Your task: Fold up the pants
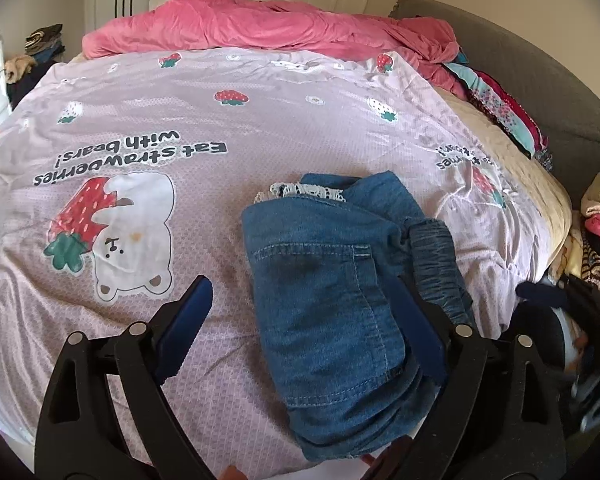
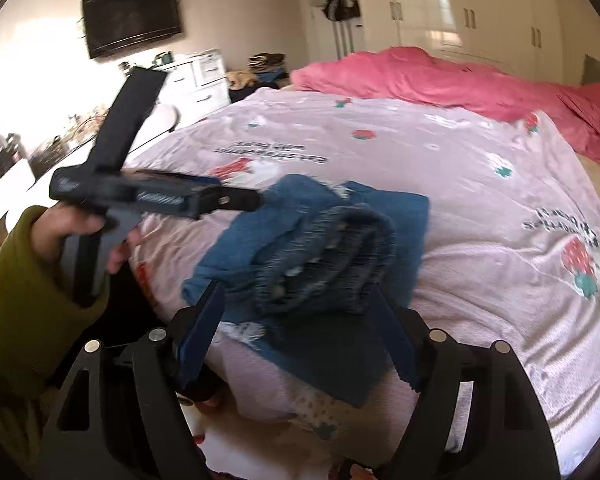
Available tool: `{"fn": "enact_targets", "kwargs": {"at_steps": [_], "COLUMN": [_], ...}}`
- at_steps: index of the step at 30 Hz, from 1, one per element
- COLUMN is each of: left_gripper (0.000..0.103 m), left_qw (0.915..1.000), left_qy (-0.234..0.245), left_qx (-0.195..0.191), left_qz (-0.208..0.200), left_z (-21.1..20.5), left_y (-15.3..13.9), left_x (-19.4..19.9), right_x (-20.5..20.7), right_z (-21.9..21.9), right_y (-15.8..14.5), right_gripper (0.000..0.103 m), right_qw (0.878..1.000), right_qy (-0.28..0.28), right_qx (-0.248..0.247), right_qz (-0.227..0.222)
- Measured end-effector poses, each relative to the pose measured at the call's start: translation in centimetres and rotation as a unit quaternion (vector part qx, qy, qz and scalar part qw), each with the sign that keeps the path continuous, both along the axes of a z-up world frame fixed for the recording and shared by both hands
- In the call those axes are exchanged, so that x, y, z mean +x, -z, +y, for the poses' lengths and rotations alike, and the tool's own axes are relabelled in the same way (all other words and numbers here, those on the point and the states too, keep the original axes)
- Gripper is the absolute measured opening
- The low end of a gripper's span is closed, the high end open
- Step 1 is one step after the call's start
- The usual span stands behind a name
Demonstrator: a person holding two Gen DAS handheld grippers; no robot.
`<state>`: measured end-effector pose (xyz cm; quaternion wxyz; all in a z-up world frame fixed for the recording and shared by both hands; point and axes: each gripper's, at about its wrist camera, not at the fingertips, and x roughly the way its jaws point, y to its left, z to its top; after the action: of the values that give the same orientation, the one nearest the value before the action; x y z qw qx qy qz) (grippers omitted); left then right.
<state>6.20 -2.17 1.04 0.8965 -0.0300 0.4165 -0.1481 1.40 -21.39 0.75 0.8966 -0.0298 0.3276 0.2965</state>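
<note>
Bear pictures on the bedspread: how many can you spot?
2. One big bear holding a strawberry lies left of the folded jeans; another bear shows only partly among wrinkles to their right. More may be hidden under the jeans or the pink blanket.

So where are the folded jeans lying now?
In the left wrist view the folded jeans lie on the strawberry bedsheet, right of the printed bear, near the bed's front edge.

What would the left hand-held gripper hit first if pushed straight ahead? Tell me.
Most likely the folded jeans: they lie on the bedspread just ahead of the open left hand-held gripper, between its fingers' lines. Depth is hard to judge through the fisheye.
</note>
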Motion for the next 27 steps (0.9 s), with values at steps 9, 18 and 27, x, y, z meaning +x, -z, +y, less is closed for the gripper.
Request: {"fn": "enact_targets", "kwargs": {"at_steps": [9,18,27], "left_gripper": [0.085,0.085,0.053], "left_qw": [0.9998,0.9980,0.9965], "left_qy": [-0.001,-0.003,0.010], "left_qx": [-0.005,-0.038,-0.059], "left_qz": [0.019,0.050,0.059], "left_z": [0.3,0.7,-0.2], "left_y": [1.7,3.8,5.0], "left_x": [-0.2,0.5,0.8], "right_x": [4.3,7.6,9.6], "right_z": [-2.8,-3.4,-2.0], "right_y": [2.3,4.1,5.1], "right_gripper": [0.074,0.064,0.030], "right_qw": [0.991,0.983,0.978], "right_qy": [0.105,0.099,0.062], "right_qx": [-0.016,0.050,0.075], "right_qz": [0.077,0.146,0.182]}}
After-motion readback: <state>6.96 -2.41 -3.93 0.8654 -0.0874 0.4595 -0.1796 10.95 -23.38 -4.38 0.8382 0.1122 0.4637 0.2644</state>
